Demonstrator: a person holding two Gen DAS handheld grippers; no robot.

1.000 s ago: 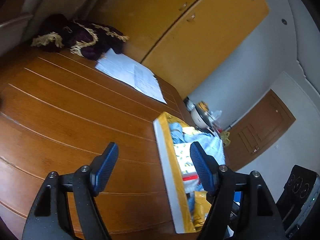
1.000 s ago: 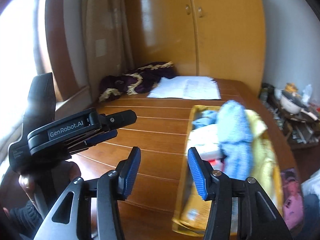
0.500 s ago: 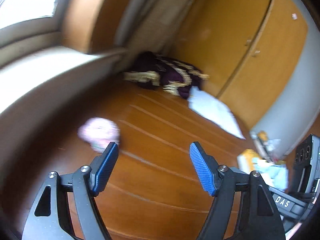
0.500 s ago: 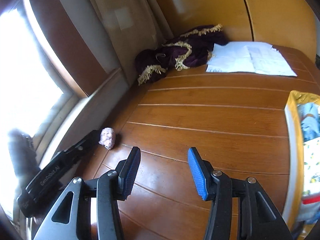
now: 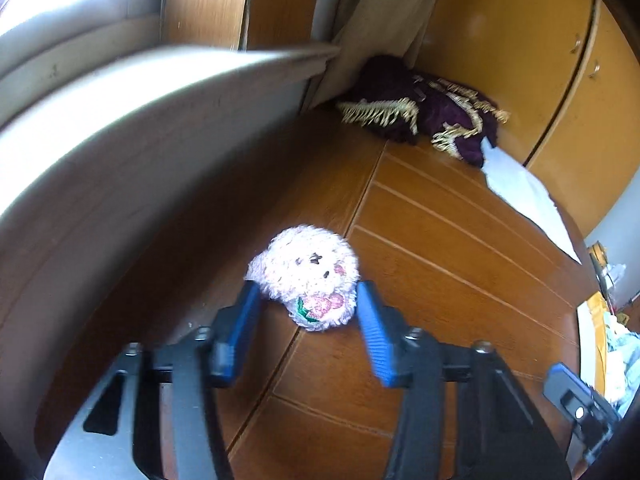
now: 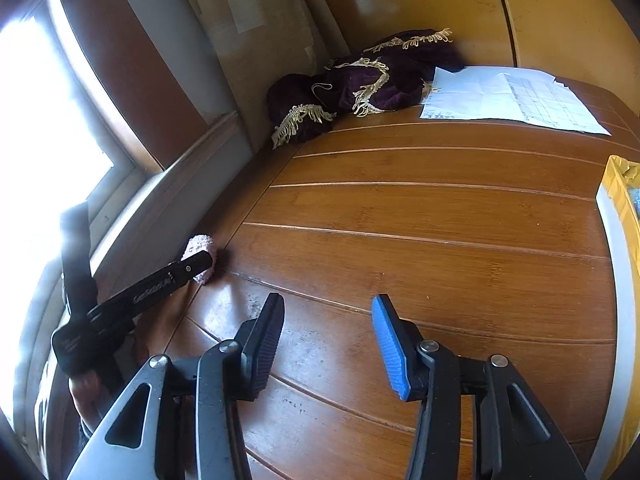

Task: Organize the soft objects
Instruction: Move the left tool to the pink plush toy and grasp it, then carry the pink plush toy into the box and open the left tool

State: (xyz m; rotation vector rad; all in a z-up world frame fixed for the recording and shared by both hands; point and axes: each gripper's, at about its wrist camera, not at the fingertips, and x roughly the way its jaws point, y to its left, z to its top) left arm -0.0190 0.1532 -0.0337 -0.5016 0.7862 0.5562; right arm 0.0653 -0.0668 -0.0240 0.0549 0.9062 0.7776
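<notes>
- The pink plush toy (image 5: 310,276) lies on the wooden table (image 6: 440,216), at the table's edge beside the window sill (image 5: 140,92).
- The left gripper (image 5: 306,314) has its blue pads on either side of the toy, spread apart; the toy's lower part sits between the tips, and whether the pads touch it I cannot tell.
- The right gripper (image 6: 328,328) hangs over the table's near part with its fingers released, nothing between them, well apart from the toy.
- The purple fringed cloth (image 6: 360,80) is bunched at the table's far corner, with white paper sheets (image 6: 512,98) just beside it.
- The yellow bin (image 6: 620,196) sits at the table's right edge.
</notes>
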